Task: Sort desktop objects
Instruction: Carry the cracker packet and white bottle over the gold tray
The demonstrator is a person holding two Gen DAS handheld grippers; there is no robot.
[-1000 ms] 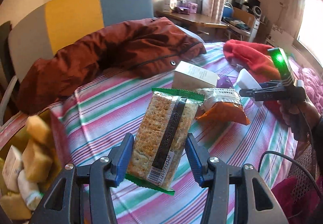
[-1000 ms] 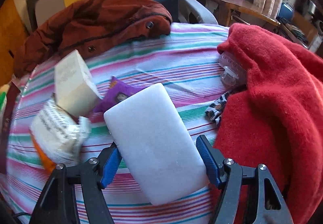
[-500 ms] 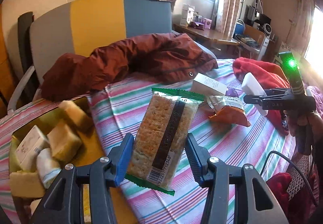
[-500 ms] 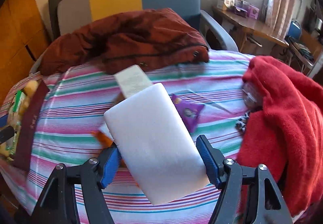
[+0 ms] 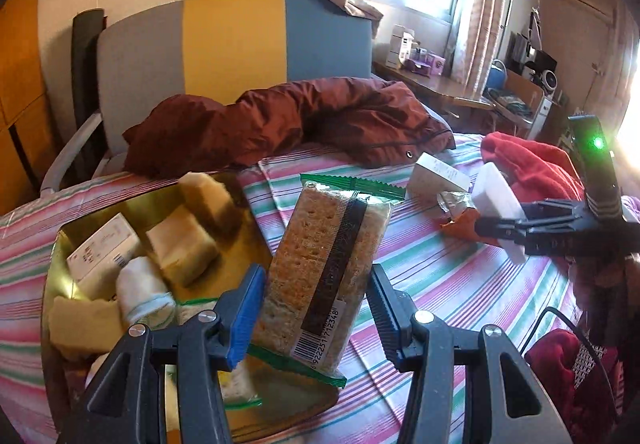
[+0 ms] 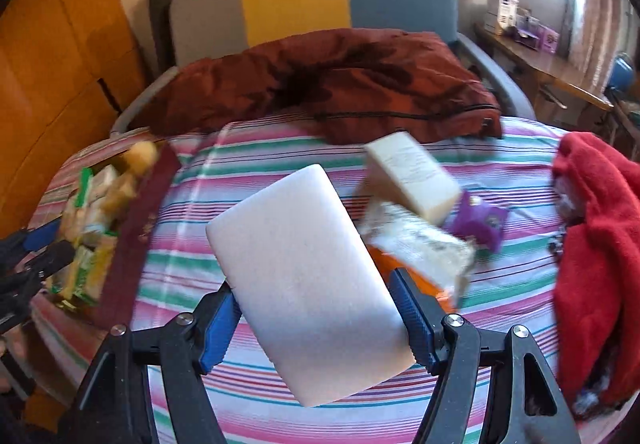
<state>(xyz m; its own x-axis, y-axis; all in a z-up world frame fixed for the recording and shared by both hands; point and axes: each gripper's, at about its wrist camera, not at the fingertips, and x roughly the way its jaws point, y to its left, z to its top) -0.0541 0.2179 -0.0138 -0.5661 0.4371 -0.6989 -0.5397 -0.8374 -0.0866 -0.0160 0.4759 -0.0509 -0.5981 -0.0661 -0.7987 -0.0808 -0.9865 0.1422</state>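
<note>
Gripping cracker pack between left claw pads; right claw clamps white block

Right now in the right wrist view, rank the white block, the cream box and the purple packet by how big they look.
1. white block, though it sits nearest the camera in the right claw
2. cream box
3. purple packet
</note>
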